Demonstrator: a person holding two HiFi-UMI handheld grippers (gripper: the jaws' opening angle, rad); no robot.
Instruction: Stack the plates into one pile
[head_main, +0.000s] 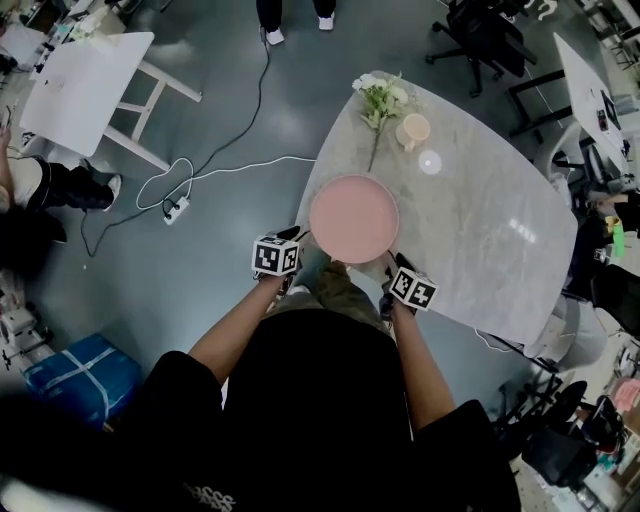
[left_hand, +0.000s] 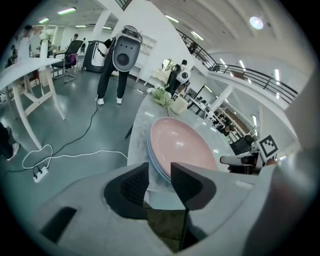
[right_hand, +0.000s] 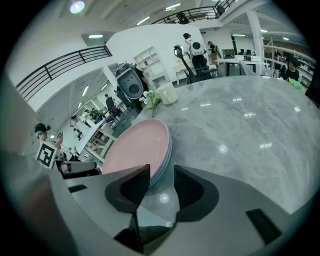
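A large open robotics lab or workshop hall, shown by its grey floor with a trailing cable (head_main: 250, 163) and power strip (head_main: 177, 209), a white table (head_main: 85, 85), an office chair (head_main: 485, 30), a railed mezzanine (right_hand: 55, 75) under strip lights (left_hand: 66, 10), and a round-headed robot (left_hand: 125, 50) standing by.

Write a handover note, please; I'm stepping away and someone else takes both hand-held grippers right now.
Left hand-held gripper: open, empty, just short of the pink plate's near rim.
Right hand-held gripper: open, empty, likewise.
Plates: stacked on the marble table, pink plate on top, bluish plate rims beneath.
Done: stacking looks complete; no loose plate shows.
Left: probably nothing but pulling back.
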